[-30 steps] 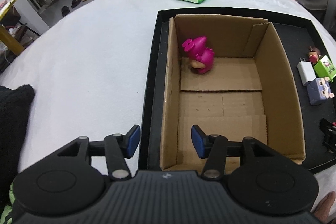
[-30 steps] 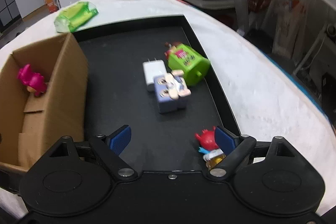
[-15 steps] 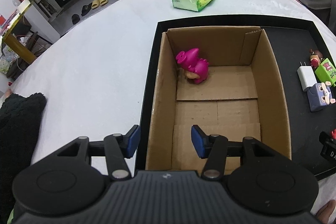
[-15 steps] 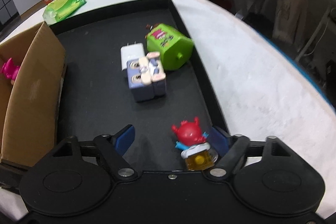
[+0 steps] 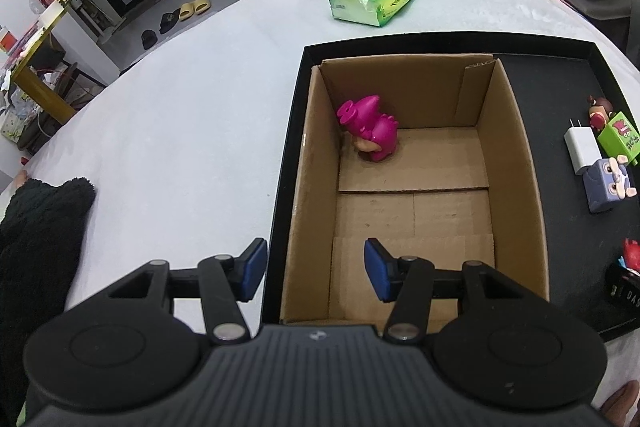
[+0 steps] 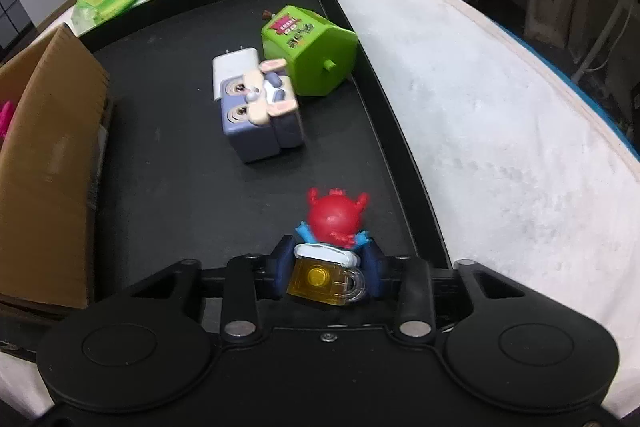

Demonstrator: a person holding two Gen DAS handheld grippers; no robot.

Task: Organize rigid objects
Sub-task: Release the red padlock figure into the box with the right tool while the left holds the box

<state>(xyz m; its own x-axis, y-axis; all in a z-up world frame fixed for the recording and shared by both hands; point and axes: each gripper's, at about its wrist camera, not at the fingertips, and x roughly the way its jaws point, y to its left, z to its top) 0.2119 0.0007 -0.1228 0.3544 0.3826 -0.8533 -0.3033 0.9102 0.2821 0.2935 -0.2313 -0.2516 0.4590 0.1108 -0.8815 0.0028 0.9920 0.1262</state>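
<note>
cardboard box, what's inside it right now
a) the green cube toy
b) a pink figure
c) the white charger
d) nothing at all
b: in the left wrist view the cardboard box holds only a pink figure near its far left corner, while the green cube toy and the white charger lie outside it on the black tray.

Right gripper (image 6: 326, 273) lower and nearer than one second ago. Jaws, then wide apart, closing on red figure with yellow mug (image 6: 330, 251), earlier just inside right finger, now between pads.
</note>
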